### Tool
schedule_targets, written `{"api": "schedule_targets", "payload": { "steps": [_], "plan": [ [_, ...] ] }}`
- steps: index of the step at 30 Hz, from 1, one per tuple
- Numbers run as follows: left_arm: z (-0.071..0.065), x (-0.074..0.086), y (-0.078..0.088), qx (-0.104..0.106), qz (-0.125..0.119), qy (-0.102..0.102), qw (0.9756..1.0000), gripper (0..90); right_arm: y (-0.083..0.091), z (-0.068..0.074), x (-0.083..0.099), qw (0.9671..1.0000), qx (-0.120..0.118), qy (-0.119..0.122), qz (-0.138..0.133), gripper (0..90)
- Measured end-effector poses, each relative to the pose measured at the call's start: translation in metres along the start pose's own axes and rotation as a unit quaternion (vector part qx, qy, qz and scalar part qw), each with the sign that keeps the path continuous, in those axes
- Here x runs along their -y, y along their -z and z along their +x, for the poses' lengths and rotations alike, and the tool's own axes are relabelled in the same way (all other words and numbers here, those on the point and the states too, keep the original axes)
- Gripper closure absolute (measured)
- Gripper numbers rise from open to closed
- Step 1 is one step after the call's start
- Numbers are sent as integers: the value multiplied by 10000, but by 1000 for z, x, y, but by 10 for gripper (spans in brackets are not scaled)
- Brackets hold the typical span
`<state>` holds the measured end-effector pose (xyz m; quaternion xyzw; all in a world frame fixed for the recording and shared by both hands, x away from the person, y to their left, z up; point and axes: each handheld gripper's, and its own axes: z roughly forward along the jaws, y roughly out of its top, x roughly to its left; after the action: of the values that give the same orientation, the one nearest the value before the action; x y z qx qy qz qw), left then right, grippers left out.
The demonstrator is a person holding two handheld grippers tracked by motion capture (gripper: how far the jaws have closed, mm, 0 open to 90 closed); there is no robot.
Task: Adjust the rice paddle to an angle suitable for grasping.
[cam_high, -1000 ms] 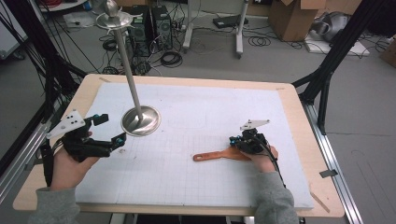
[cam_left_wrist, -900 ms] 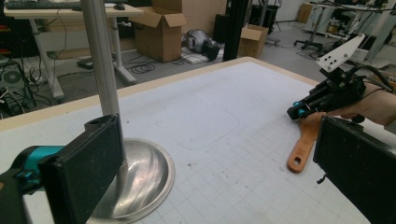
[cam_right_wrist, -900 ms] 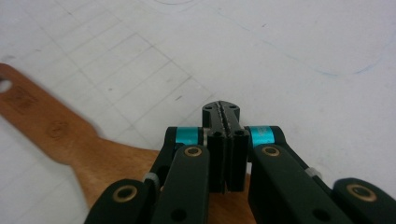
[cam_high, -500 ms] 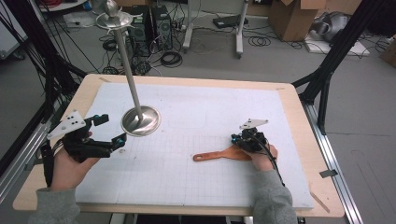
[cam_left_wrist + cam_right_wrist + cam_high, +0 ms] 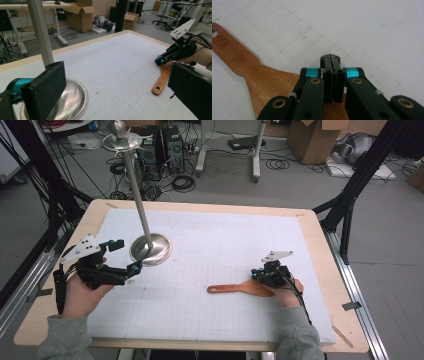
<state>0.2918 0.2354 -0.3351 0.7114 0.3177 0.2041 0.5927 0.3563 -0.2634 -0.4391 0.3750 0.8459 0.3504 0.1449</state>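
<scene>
A brown wooden spatula [image 5: 239,288] lies flat on the white gridded mat [image 5: 210,250], handle to the left. My right gripper [image 5: 257,274] rests over its wide blade end with its jaws shut together and nothing between them. In the right gripper view the closed tips [image 5: 330,60] stand just past the spatula [image 5: 262,77], which runs underneath. My left gripper [image 5: 125,256] is open at the left, its fingertips beside the round base of a metal stand [image 5: 151,249]. In the left gripper view the wide-apart pads [image 5: 45,91] frame the stand base [image 5: 73,100], the spatula [image 5: 161,80] and the right gripper [image 5: 160,60].
The stand's thin pole [image 5: 136,190] rises tall from its base to a small dish on top [image 5: 120,140]. The mat covers most of the wooden table [image 5: 320,245]. Cables, cardboard boxes and black frame legs lie on the floor beyond the far edge.
</scene>
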Motion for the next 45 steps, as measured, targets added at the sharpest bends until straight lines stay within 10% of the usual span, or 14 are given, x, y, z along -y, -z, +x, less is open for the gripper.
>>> {"api": "schedule_targets", "payload": {
  "steps": [31, 36, 45],
  "plan": [
    [-2, -4, -19, 217, 65, -27, 9997, 24, 22, 21, 14, 9995, -286, 47, 136, 896],
    [-2, -3, -19, 189, 49, -27, 9998, 24, 27, 35, 4, 9963, -800, 275, -179, 897],
    [-2, -4, -14, 163, 29, -18, 9999, 23, 9, 67, -8, 9883, -1279, 837, 14, 896]
  ]
}}
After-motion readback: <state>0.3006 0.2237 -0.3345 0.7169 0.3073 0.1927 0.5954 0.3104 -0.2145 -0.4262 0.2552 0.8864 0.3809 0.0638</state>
